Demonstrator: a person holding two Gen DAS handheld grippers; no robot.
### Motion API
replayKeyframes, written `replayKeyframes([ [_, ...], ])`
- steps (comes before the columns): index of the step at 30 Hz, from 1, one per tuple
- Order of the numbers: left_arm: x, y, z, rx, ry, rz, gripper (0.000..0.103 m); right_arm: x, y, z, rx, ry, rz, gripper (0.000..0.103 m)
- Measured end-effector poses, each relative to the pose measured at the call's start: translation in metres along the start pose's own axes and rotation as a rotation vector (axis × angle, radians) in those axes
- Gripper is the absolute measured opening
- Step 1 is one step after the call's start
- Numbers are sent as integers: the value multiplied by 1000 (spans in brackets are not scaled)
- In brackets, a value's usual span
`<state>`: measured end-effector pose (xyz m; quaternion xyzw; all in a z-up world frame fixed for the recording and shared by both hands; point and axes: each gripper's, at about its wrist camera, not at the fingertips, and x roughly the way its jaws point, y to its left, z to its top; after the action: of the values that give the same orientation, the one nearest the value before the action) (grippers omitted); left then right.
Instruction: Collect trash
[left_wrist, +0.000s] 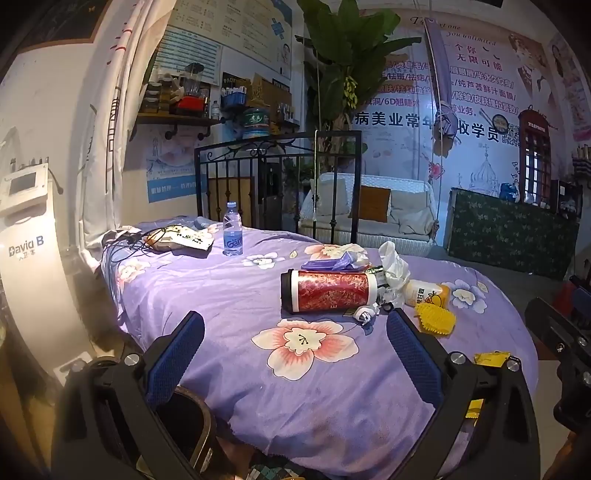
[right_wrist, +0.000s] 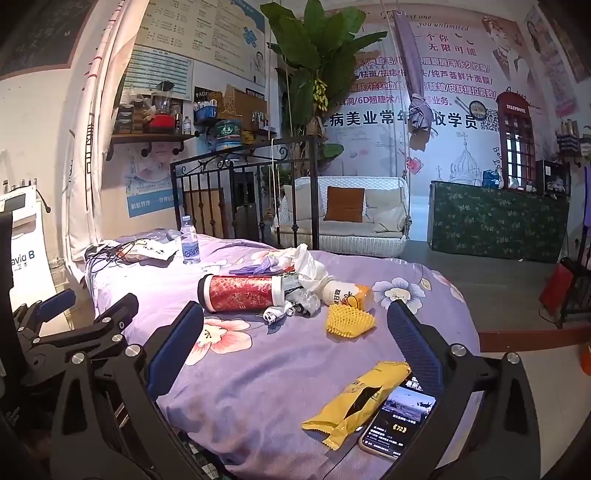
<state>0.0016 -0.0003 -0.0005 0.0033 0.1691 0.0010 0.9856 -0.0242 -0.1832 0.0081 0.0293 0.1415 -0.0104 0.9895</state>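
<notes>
Currently, left gripper (left_wrist: 295, 328) and right gripper (right_wrist: 295, 325) both stand wide open, holding nothing. Torn yellow plastic wrapper (right_wrist: 354, 400) lies on the purple floral bedsheet (right_wrist: 258, 369), touching a black smartphone (right_wrist: 400, 419).

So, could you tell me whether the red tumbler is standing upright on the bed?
No, the red tumbler lies on its side on the purple bedspread.

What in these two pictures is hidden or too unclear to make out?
- Yellow torn snack wrapper: left wrist view, mostly behind the left hand-held gripper.
- Lit smartphone: right wrist view, one edge behind the right hand-held gripper; text too small.
- Dark bin: left view, contents hidden.
</notes>
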Motion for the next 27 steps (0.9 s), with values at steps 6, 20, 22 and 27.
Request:
replayKeyframes([
  [6,-5,4,-3,-13,-37,3,97,9,8,-6,-7,13,-1,98],
  [20,2,3,0,-9,-15,6,97,4,4,-1,-7,25,9,98],
  [22,1,3,0,-10,-14,6,97,4,4,-1,-7,24,9,98],
  [27,1,2,0,-9,-15,6,97,4,4,-1,-5,27,11,98],
])
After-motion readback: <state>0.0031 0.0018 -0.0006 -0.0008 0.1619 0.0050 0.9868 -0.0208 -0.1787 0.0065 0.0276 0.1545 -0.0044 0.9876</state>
